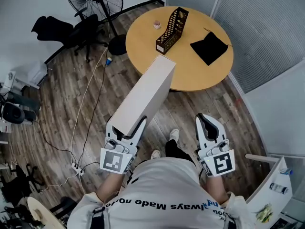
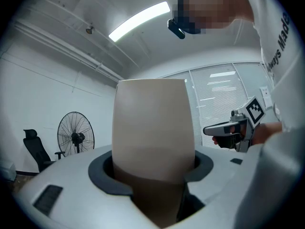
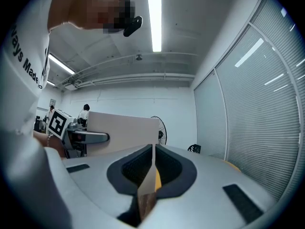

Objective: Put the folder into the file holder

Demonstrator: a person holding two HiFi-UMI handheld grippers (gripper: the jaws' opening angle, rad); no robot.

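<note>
Gripping beige folder [image 1: 145,94], left tool [image 1: 127,126] clamped; right tool [image 1: 203,119] closed, empty; file holder [image 1: 172,30] on table [image 1: 143,44].

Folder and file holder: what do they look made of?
The folder looks like stiff card or plastic board, beige and matte. It shows no glare and juts out flat and unbent though held at one end only. The file holder is dark with slotted, cut-out sides, probably moulded plastic or painted metal; the head view cannot settle which.

Matt beige folder [image 1: 145,97] (card, seemingly), smooth wooden table [image 1: 143,37], black cloth pouch [image 1: 209,47], wood-plank floor [image 1: 62,113].
</note>
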